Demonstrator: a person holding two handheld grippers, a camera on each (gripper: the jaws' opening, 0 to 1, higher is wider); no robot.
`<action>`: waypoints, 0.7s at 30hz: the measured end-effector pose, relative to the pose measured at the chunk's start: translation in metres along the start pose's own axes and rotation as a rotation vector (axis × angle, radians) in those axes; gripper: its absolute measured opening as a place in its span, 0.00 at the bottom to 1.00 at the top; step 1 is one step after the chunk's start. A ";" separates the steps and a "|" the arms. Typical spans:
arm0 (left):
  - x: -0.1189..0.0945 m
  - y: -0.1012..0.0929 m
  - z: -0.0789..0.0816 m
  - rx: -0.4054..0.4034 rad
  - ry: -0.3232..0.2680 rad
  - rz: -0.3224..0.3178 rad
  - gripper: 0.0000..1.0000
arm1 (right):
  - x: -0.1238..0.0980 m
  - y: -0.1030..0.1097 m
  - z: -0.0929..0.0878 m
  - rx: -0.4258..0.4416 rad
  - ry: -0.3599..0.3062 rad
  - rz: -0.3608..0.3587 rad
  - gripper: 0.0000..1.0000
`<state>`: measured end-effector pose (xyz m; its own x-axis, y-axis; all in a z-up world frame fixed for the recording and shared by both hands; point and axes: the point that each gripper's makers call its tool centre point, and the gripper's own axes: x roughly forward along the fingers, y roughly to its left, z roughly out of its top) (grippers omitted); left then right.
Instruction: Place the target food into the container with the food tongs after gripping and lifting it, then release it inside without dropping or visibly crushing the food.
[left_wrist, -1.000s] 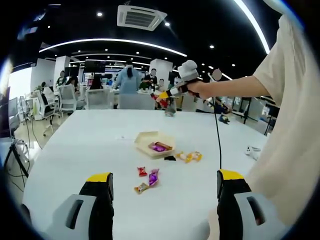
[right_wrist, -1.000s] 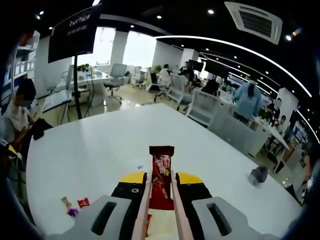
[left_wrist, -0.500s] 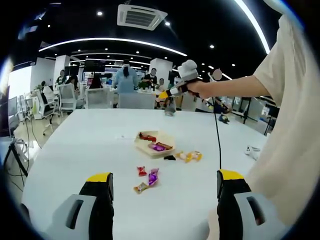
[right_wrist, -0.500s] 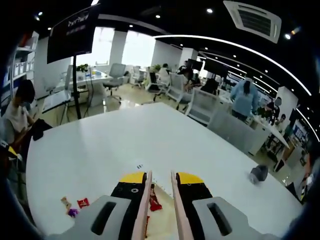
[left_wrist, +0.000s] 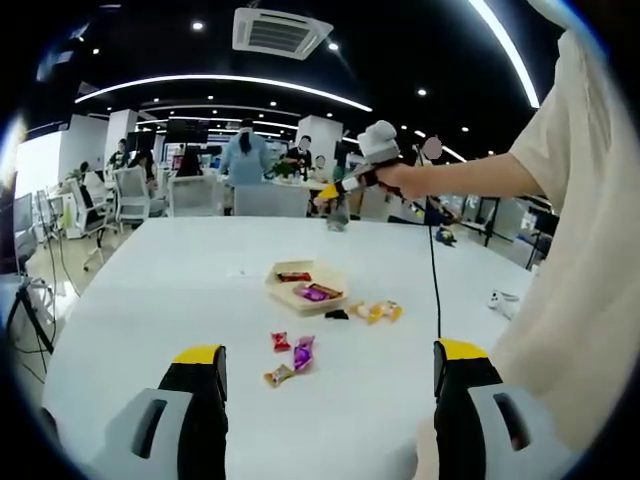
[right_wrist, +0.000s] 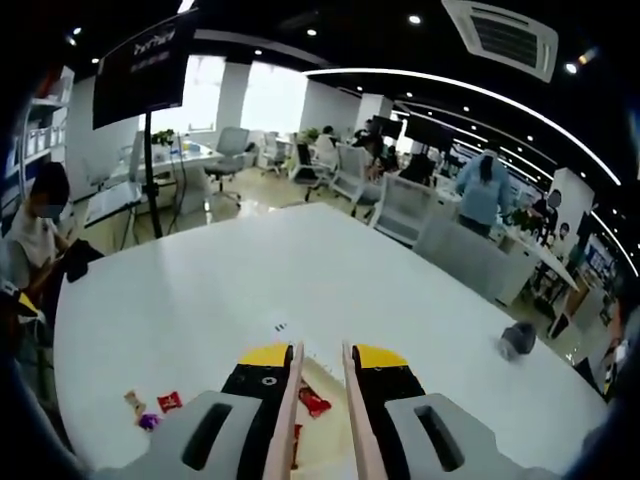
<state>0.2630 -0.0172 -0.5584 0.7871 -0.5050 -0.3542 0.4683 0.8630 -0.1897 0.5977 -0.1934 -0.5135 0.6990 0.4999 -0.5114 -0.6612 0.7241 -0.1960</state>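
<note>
Right hand-held gripper (right_wrist: 321, 385) held high above the container (left_wrist: 305, 285), tongs (right_wrist: 318, 400) parted, red snack (left_wrist: 293, 276) inside; left hand-held gripper (left_wrist: 325, 400) released

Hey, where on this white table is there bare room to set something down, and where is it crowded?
Free: the white table left of the shallow beige container, and its far side beyond. Crowded: the loose wrapped candies before the container and yellow-wrapped candies to its right.

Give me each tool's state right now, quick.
Left tool: open, holding nothing.
Right tool: open, tongs empty, above the box; red candy lies below.
</note>
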 end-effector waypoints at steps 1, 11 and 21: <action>0.000 0.000 0.000 0.000 -0.001 0.001 0.85 | -0.002 0.001 -0.002 -0.003 0.000 -0.001 0.23; 0.003 -0.003 0.003 0.012 -0.002 -0.009 0.85 | -0.014 0.011 -0.039 0.025 0.039 0.010 0.23; 0.002 -0.009 0.001 0.014 0.001 -0.013 0.85 | -0.022 0.032 -0.085 0.051 0.110 0.046 0.23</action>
<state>0.2609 -0.0263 -0.5565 0.7802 -0.5164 -0.3529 0.4842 0.8559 -0.1818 0.5377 -0.2216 -0.5798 0.6318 0.4801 -0.6085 -0.6757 0.7258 -0.1289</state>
